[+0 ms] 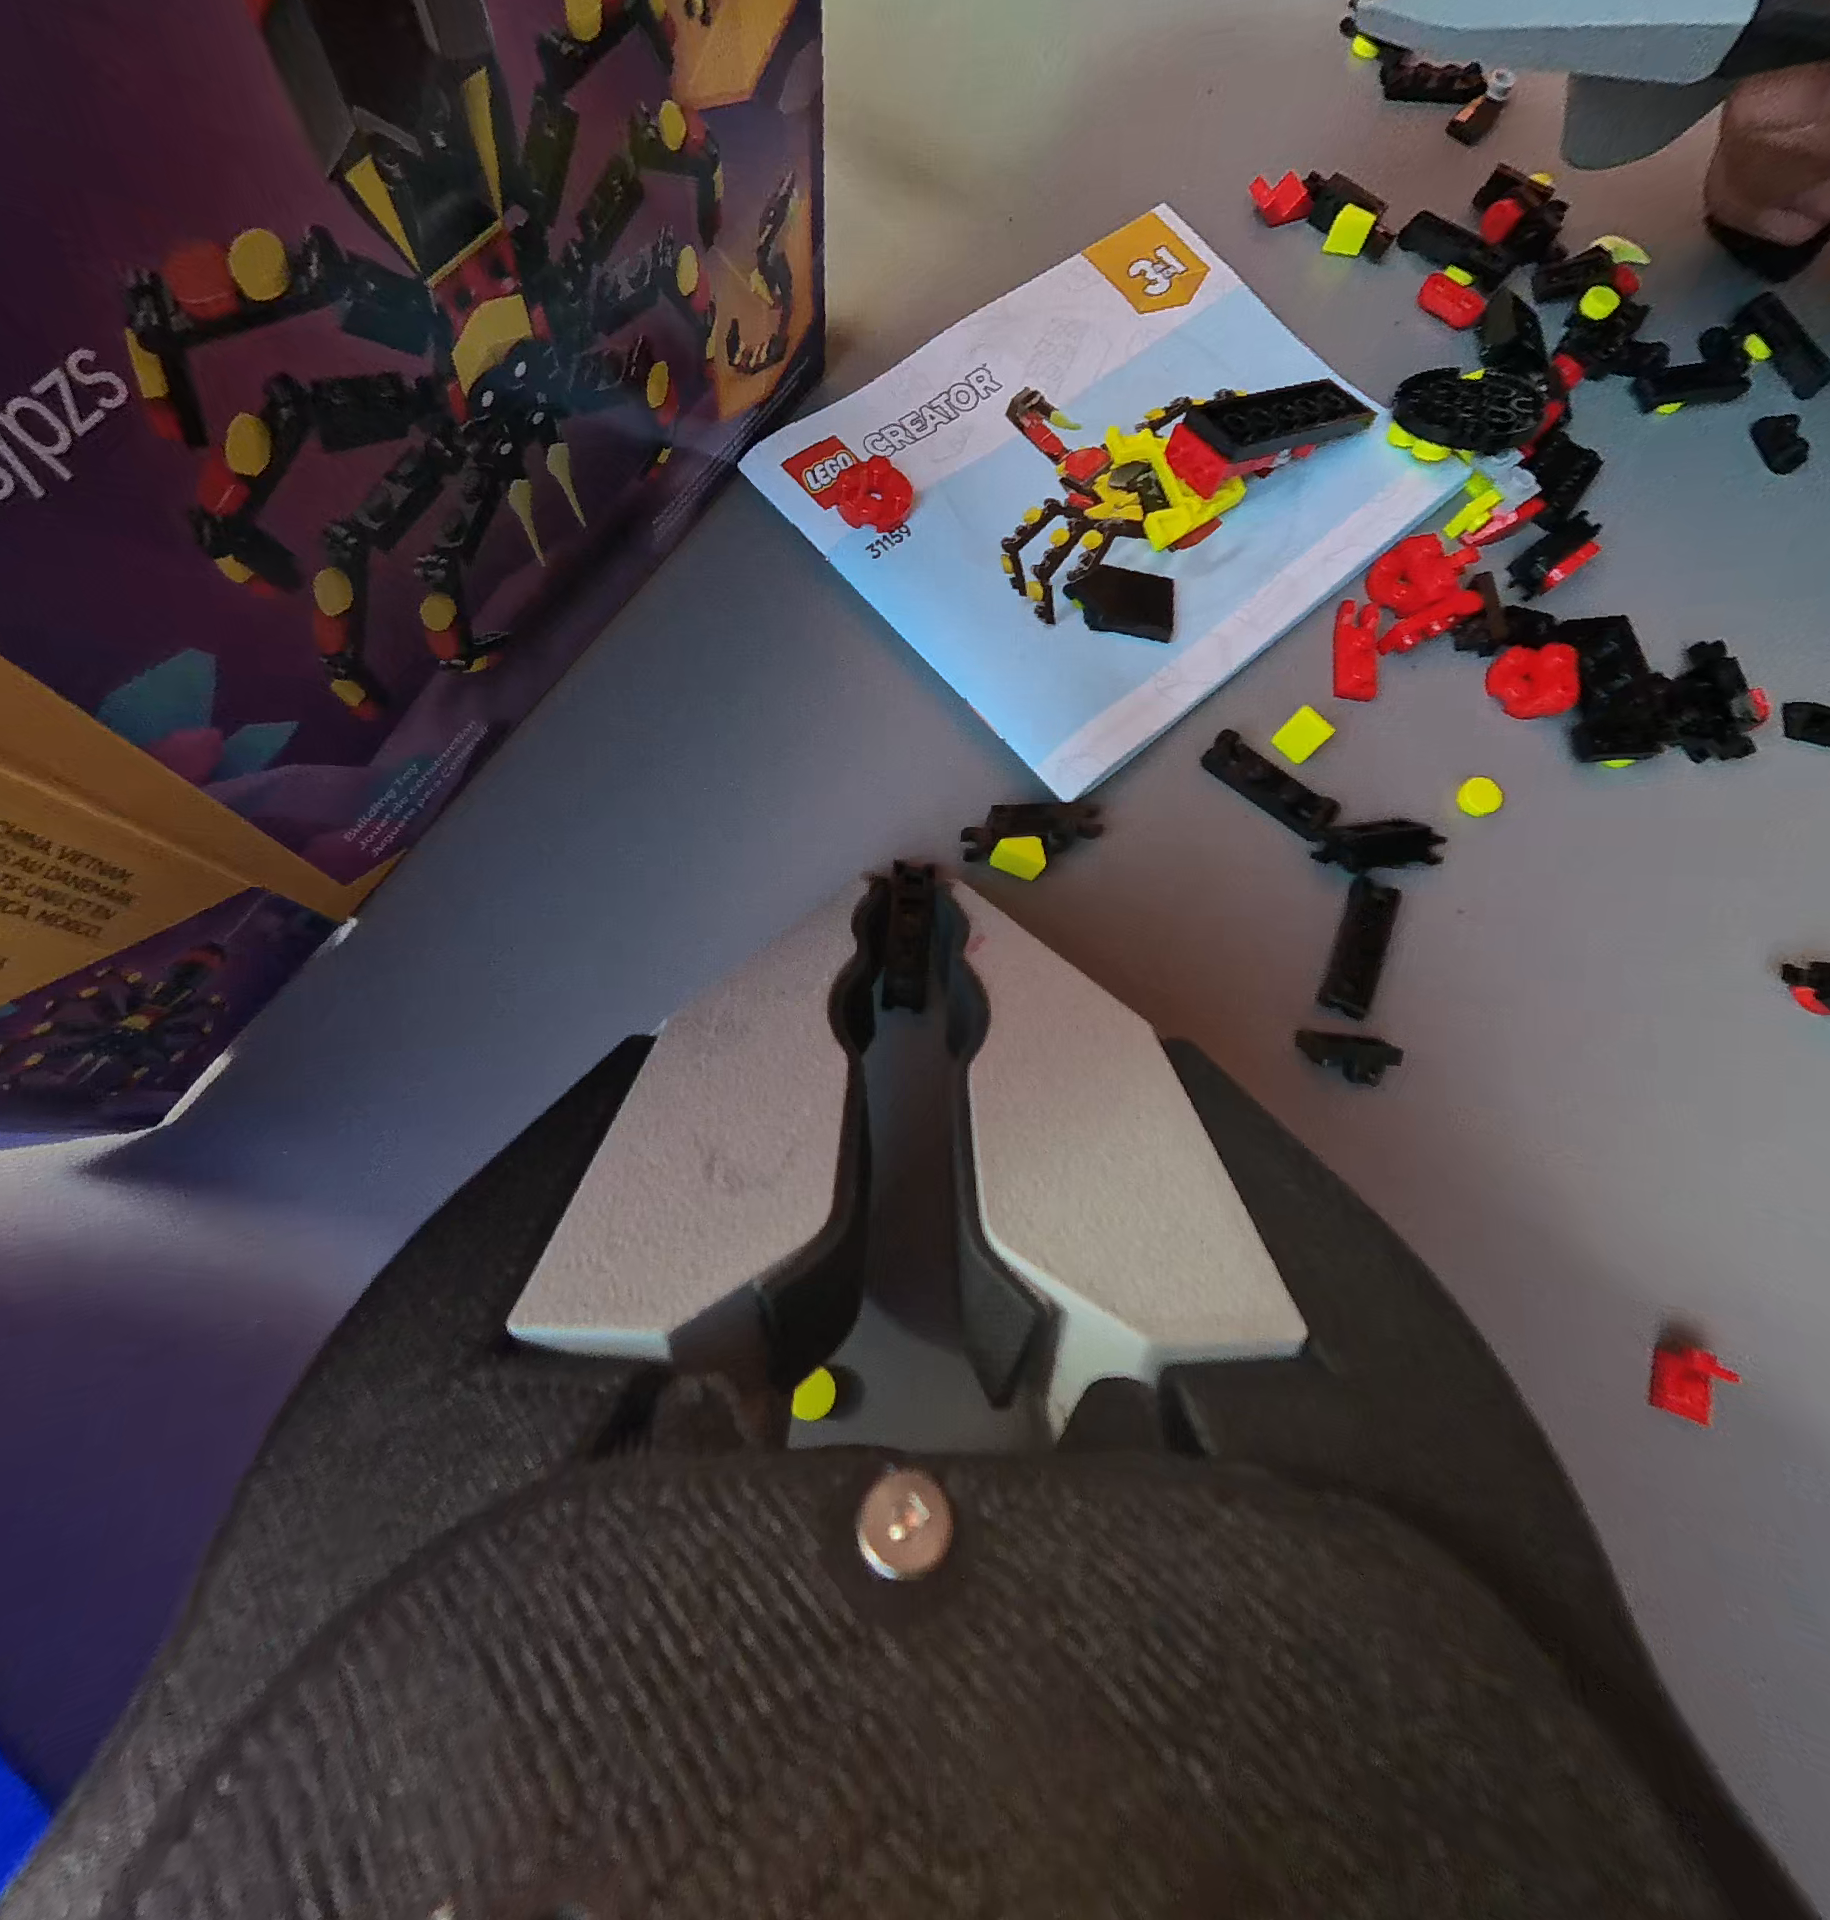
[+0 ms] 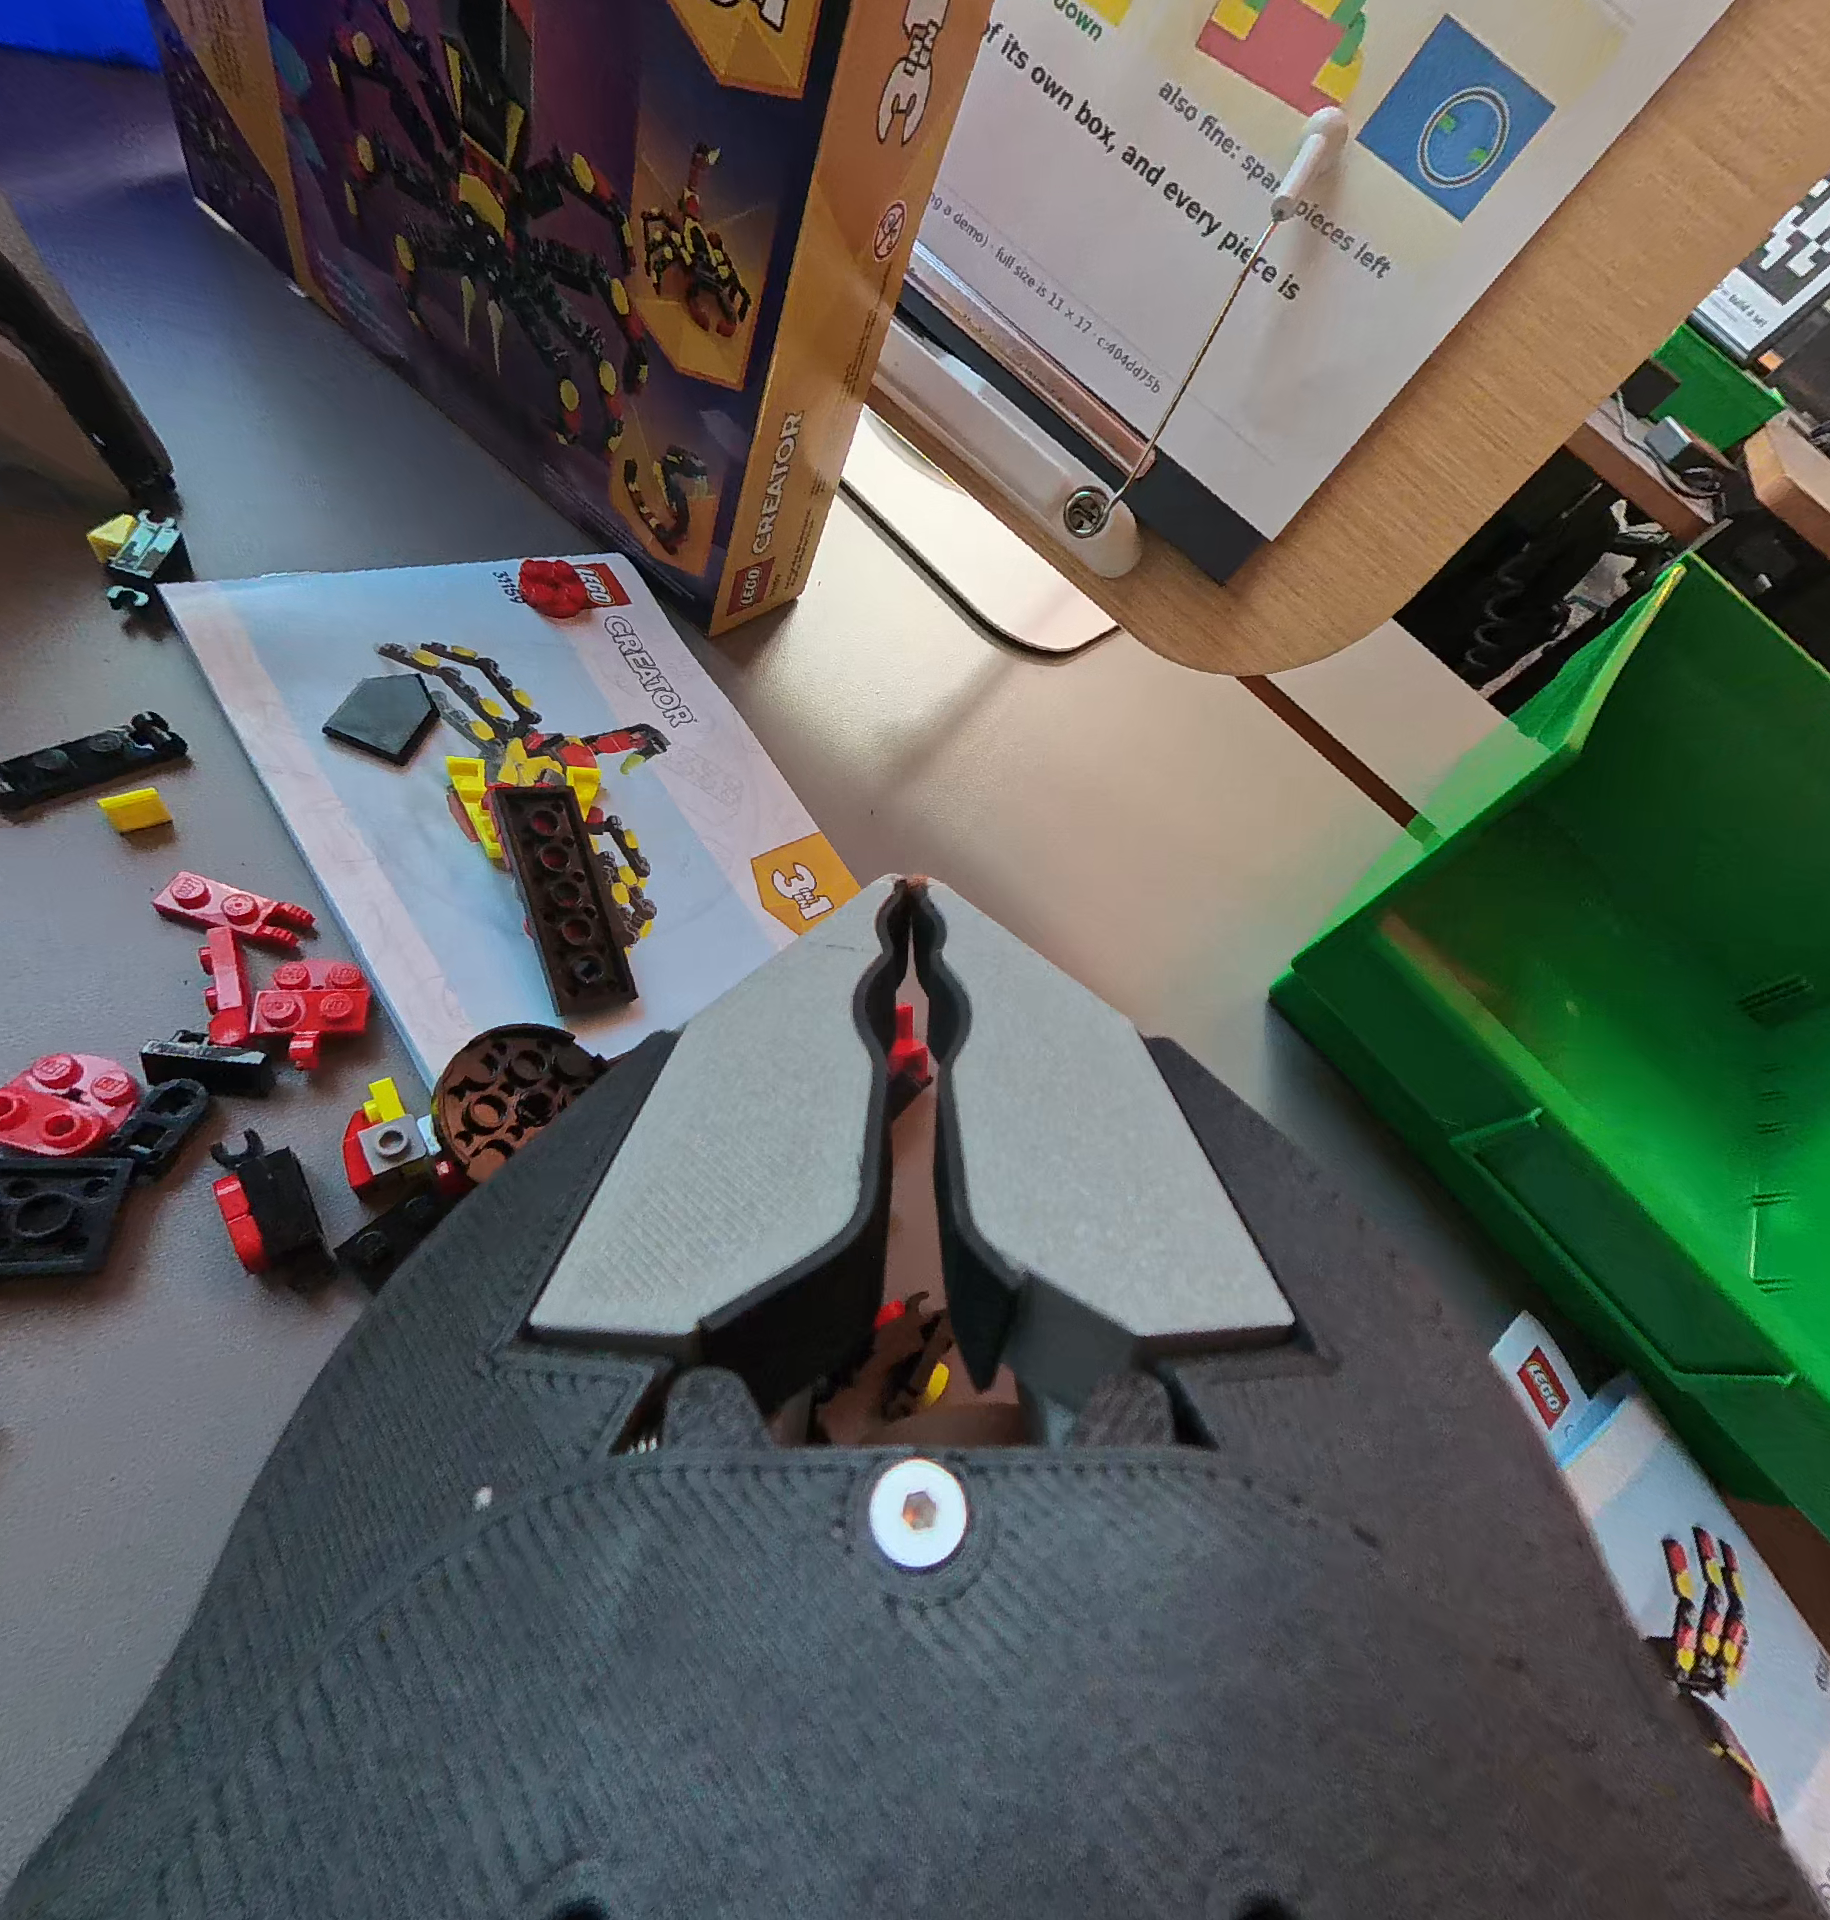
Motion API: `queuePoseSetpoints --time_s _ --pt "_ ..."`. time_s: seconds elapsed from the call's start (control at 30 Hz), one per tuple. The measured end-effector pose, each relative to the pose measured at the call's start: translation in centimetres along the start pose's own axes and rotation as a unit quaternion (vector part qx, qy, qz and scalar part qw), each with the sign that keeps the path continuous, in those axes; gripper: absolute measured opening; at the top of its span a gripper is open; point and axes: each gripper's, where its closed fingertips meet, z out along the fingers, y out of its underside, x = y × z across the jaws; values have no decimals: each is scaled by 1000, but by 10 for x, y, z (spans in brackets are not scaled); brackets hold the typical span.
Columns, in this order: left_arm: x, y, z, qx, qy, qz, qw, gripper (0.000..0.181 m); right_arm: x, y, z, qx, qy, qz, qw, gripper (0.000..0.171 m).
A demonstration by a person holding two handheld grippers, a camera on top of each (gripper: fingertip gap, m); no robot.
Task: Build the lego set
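My left gripper (image 1: 913,883) is shut on a small black lego piece (image 1: 909,940) that stands upright between the fingertips, above the grey table. Loose black, red and yellow pieces (image 1: 1565,468) lie scattered to the right of it. The instruction booklet (image 1: 1150,675) lies flat ahead, with a long black plate (image 1: 1280,414) on it. My right gripper (image 2: 911,888) is shut, tips together, over the booklet's corner (image 2: 298,748). A red piece (image 2: 906,1039) shows through the gap between its fingers; I cannot tell if it is held. The right gripper also shows in the left wrist view (image 1: 1534,42).
The purple set box (image 1: 371,416) stands at the left, also in the right wrist view (image 2: 537,260). A green bin (image 2: 1617,935) stands at the right, a second booklet (image 2: 1700,1558) beside it. A wooden stand with a printed sheet (image 2: 1202,208) is behind. A round black plate (image 2: 511,1091) lies near red pieces (image 2: 267,997).
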Motion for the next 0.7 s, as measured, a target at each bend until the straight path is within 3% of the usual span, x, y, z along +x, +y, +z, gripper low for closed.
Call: queuePoseSetpoints --time_s 0.03,0.7 --pt "0 0 0 0 0 0 1000 6 0 0 0 0 0 0 1000 0" --pt "1 0 0 -1 -1 6 1000 7 -5 -2 0 5 0 -22 1000 0"
